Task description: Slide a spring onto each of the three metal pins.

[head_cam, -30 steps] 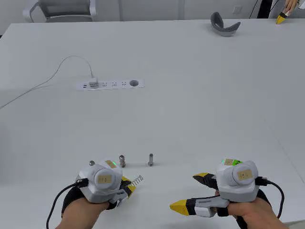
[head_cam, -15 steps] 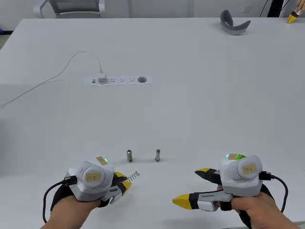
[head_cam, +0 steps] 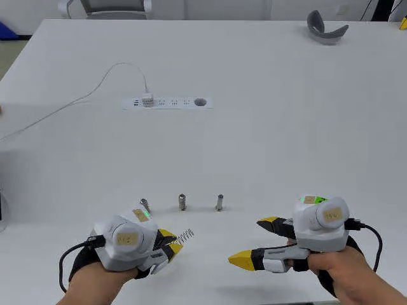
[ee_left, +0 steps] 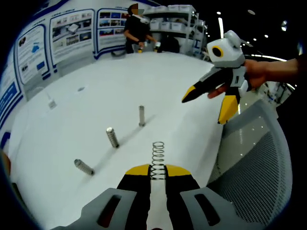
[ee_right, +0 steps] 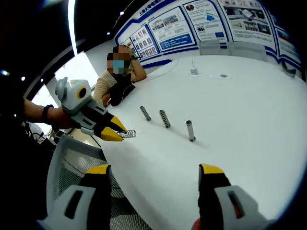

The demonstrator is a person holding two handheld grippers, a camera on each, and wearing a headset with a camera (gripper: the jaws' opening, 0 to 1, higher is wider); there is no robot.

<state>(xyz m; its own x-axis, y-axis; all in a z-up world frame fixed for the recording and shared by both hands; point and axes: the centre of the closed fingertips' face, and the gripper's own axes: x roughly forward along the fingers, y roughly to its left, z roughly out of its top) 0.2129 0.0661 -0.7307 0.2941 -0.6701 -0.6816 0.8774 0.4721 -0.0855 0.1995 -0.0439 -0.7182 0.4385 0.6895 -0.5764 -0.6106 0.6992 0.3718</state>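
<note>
Two yellow tips of the left gripper point(ee_left: 151, 170) clamp the base of a spring point(ee_left: 157, 158) that juts ahead of them. Beyond, ahead and to its left, stand the near pin point(ee_left: 84, 166) and middle pin point(ee_left: 112, 137), both already loaded, then the bare pin point(ee_left: 142, 116). Farther off to its right, the right gripper point(ee_left: 204, 109) hangs wide open, holding nothing.

A wide white table point(head_cam: 286, 127) carries a power strip point(head_cam: 166, 102) with a plugged-in cable point(head_cam: 82, 97), and a grey chair point(head_cam: 114, 6) stands at its far edge. Blue-and-white posters point(ee_right: 211, 21) line the wall point(ee_left: 43, 72) under bright strip lights point(ee_left: 220, 26).
</note>
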